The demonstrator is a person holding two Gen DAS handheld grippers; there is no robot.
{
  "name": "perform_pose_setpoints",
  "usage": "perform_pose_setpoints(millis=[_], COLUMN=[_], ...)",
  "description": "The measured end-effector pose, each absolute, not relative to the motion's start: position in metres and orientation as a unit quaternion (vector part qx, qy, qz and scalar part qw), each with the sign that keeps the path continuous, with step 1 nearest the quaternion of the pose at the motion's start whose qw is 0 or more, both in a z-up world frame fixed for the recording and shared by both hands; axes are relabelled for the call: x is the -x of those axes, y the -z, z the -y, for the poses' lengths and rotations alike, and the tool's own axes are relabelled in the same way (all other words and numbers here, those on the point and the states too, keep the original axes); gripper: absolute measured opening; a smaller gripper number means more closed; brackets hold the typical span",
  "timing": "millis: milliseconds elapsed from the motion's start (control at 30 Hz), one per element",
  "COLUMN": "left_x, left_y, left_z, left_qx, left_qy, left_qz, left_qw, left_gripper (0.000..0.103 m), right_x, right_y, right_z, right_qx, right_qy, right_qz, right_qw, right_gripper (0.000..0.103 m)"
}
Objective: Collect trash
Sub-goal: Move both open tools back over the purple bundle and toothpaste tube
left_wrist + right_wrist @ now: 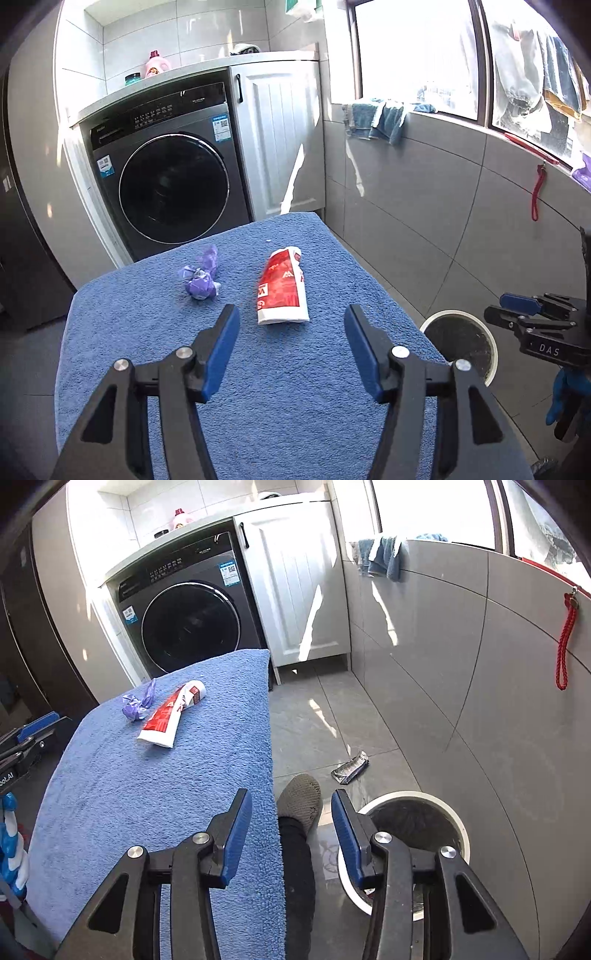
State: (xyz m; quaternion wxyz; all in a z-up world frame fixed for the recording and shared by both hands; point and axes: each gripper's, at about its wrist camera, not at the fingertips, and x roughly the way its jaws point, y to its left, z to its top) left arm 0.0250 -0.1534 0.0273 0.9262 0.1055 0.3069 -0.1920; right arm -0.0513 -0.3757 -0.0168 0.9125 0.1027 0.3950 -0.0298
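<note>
Ahead of you stood a dark grey front-loading washing machine point(166, 173) with a round black door, tucked under a white counter. Beside it was a white panelled cabinet door point(280, 144) with a black handle. On the counter you had a pink detergent bottle point(157, 64) next to a small dark-lidded jar point(132, 78). Blue cloths point(380, 120) lay draped over the grey-tiled window ledge, and a red braided cord point(564, 642) hung down the wall. A grey slipper point(300, 799) rested on the grey floor tiles.

"DAS" – right hand-held gripper point(517, 301)
</note>
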Motion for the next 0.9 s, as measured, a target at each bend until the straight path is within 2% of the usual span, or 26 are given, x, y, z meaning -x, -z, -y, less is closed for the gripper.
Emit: perform_pose_setpoints(millis=[233, 333, 900], left_x=[-0.020, -0.019, -0.027], left_y=[-0.039, -0.040, -0.029], left_z=[0.077, 0.050, -0.047], left_qx=[-0.072, -0.057, 0.001], left_qy=[0.117, 0.095, 0.029], left_qz=[-0.278, -0.275, -0.283], left_qw=[0.951, 0.955, 0.959], left_gripper=[0.078, 0.079, 0.079], right_x=[0.033, 0.027, -0.014], right_y=[-0.002, -0.006, 0.001], right_z=[0.308, 0.285, 0.211], right_qx=[-0.068, -0.058, -0.017], right_qy=[-0.019, -0.033, -0.072], right_qz=[-0.390, -0.389, -0.411], right_qw=[0.918, 0.919, 0.909], right_gripper=[0.056, 0.062, 0.062])
